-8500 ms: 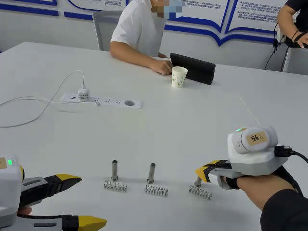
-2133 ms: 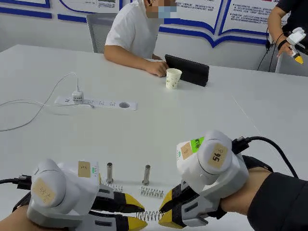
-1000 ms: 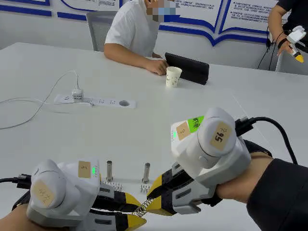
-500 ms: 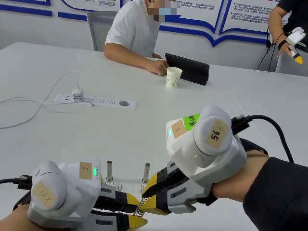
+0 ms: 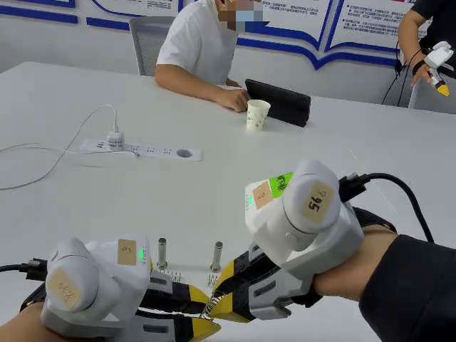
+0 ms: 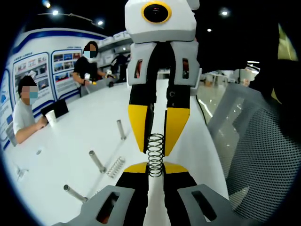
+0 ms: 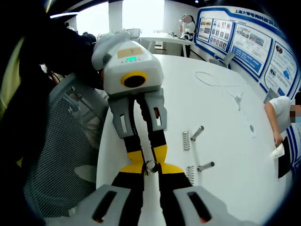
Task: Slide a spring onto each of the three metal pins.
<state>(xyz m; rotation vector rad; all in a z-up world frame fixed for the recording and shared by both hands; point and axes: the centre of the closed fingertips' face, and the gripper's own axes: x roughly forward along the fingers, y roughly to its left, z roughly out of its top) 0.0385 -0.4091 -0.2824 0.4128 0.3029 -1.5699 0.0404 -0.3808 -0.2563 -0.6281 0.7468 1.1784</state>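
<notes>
Spring [image 6: 155, 151] bridges the two grippers, tip to tip. The left gripper [image 6: 154, 169] is closed on one end, and the right gripper [image 7: 151, 167] appears clamped on the other. The pins [image 5: 216, 255] stand just beyond the tips. Likely risk: an uneven squeeze or pull bends it, and it flicks away on release.

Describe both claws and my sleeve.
Left claw and right claw: white rounded housings, black jaws, yellow tips. Left carries tan stickers and a green light; right a numbered tan sticker, green label and thick black cable. The sleeve is dark.
</notes>
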